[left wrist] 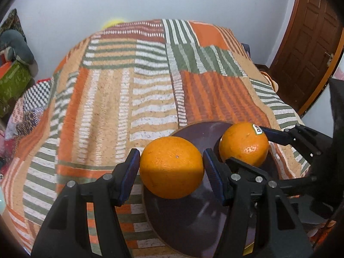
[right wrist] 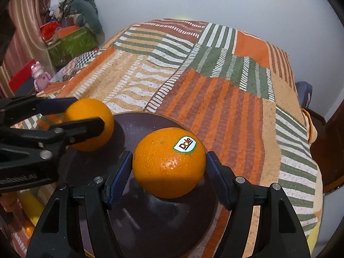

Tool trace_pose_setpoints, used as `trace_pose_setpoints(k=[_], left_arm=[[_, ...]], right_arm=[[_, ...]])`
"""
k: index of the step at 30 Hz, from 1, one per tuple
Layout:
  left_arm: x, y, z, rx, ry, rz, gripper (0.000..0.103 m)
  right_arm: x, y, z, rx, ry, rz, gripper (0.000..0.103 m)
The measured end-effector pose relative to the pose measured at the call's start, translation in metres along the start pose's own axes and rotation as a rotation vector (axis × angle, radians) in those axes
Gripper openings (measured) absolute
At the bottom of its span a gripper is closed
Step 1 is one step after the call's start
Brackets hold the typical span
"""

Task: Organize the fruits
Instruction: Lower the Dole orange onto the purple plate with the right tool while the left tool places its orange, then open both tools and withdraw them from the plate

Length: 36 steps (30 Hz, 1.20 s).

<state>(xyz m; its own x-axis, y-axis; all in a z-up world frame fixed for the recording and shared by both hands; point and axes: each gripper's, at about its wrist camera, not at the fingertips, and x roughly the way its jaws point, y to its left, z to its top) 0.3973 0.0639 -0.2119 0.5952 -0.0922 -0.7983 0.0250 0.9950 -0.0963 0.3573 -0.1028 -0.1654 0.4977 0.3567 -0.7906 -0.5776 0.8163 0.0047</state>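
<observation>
Bright, even indoor light, soft shadows on the plate (right wrist: 150, 225); strong fisheye bending, dark vignetted corners, slight blur

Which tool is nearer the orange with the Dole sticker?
Right. The right tool straddles the stickered orange over the dark plate; the left tool sits beside it, around the plain orange.

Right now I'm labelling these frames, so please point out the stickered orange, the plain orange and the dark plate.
stickered orange (right wrist: 165, 167): right wrist view, front skin below the sticker.
plain orange (left wrist: 172, 167): left wrist view, middle of its facing side.
dark plate (right wrist: 159, 221): right wrist view, bare surface in front of the orange.
</observation>
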Motion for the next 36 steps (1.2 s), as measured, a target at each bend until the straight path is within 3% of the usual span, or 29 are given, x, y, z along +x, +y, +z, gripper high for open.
trace_pose_setpoints(k=[8,16,23,36], left_arm=[[0.008,-0.012,-0.001,0.060,0.006,0.037,0.061],[-0.009,-0.015,0.002,0.062,-0.009,0.034,0.061],[-0.055,-0.015,-0.005,0.073,-0.070,0.058,0.062],[-0.154,-0.020,-0.048,0.076,-0.182,0.082,0.073]], right_arm=[[0.002,-0.003,0.000,-0.013,0.017,0.026,0.068],[-0.004,0.003,-0.004,-0.017,0.028,0.022,0.069],[-0.025,0.004,-0.008,0.011,0.008,0.020,0.079],[-0.116,0.020,-0.020,0.020,-0.143,-0.021,0.083]])
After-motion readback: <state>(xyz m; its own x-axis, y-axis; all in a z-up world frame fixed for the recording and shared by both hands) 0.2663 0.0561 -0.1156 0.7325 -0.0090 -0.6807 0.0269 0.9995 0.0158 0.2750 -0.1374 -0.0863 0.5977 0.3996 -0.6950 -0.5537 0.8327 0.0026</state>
